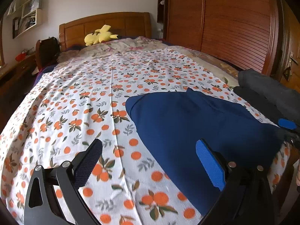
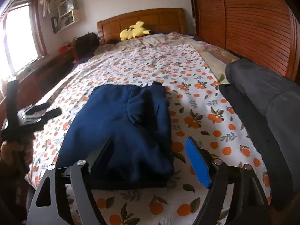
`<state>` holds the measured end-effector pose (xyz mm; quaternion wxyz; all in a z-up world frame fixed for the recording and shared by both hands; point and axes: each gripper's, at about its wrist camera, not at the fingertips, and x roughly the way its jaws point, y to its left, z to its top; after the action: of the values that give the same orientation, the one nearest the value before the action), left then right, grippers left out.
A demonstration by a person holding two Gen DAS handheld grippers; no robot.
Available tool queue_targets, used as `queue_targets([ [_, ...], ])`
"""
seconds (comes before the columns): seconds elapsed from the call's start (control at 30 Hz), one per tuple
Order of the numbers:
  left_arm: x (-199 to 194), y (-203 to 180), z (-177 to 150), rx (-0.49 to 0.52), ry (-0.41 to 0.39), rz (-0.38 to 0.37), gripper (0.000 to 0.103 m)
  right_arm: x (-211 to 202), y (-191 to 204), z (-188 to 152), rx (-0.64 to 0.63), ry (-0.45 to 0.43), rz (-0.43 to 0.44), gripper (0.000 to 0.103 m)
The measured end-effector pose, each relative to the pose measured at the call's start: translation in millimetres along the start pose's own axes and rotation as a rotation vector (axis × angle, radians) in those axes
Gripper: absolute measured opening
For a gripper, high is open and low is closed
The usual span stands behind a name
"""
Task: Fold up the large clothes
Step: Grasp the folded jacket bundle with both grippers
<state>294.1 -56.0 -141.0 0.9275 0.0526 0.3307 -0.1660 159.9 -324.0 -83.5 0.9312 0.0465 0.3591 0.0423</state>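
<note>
A navy blue garment (image 2: 120, 131) lies folded into a compact rectangle on the orange-print bedsheet (image 2: 196, 101). It also shows in the left wrist view (image 1: 187, 127), to the right. My left gripper (image 1: 150, 161) is open and empty above the sheet at the garment's left edge; it shows in the right wrist view (image 2: 40, 113) too. My right gripper (image 2: 148, 161) is open and empty, its jaws straddling the garment's near right corner. Its blue pad (image 1: 286, 124) shows at the left wrist view's right edge.
A dark grey garment pile (image 2: 266, 101) lies on the bed to the right. A yellow plush toy (image 2: 134, 31) sits by the wooden headboard (image 2: 140, 18). A wooden wardrobe (image 2: 253, 24) stands right of the bed, a window (image 2: 18, 37) and desk to the left.
</note>
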Motion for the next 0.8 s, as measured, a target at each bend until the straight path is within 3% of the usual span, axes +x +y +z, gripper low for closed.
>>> queue_targets([
  [0.17,36,4,12,0.019,0.008,-0.001,0.1,23,-6,-10,0.014,0.053,-0.009,0.079],
  [0.53,130,30,42,0.008,0.13,0.009,0.1,54,-19,-34,0.07,0.132,0.046,0.082],
  [0.8,156,37,48,-0.025,0.151,-0.003,0.101,59,-19,-34,0.063,0.135,0.064,0.082],
])
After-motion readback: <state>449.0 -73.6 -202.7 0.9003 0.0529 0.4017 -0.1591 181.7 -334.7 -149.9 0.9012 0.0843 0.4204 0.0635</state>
